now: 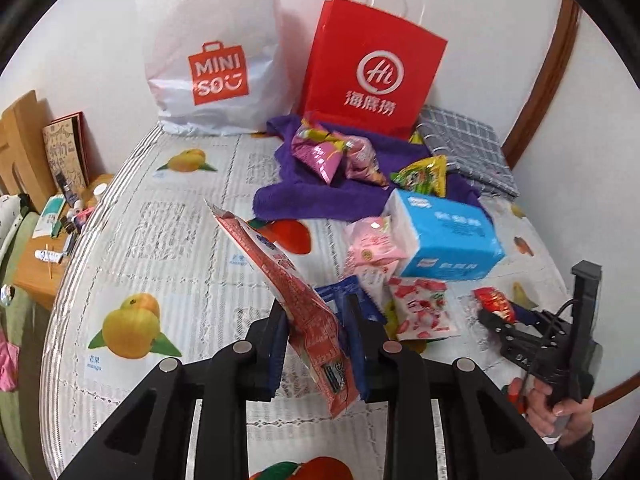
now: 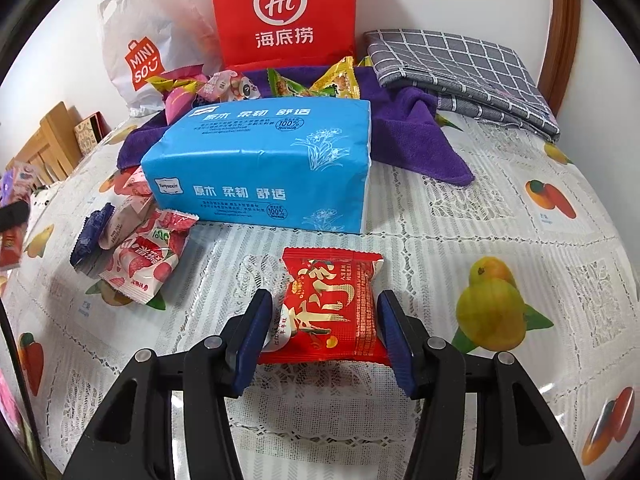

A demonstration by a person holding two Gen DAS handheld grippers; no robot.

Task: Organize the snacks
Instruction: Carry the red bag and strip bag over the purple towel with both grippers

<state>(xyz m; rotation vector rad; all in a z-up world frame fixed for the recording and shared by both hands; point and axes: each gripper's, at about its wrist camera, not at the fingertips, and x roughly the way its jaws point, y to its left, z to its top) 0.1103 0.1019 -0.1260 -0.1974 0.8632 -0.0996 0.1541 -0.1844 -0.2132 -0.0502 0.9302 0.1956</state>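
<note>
In the left wrist view my left gripper (image 1: 316, 308) is shut on a long flat red snack packet (image 1: 276, 272), which stands tilted above the fruit-print tablecloth (image 1: 160, 240). The right wrist view shows a square red snack packet (image 2: 328, 276) with gold lettering lying on the cloth. My right gripper (image 2: 324, 300) has its blue pads against the packet's two side edges. The left wrist view also shows the right gripper (image 1: 494, 316), held by a hand, over that same red packet (image 1: 494, 298). More snack packets (image 2: 140, 260) lie in a heap to the left.
A blue tissue pack (image 2: 260, 168) lies behind the red packet. A purple towel (image 2: 404, 136) with several snacks on it, a grey checked cloth (image 2: 460, 64), a red paper bag (image 2: 280, 12) and a white plastic bag (image 1: 212, 60) stand at the wall. A cluttered wooden side table (image 1: 36, 264) is left.
</note>
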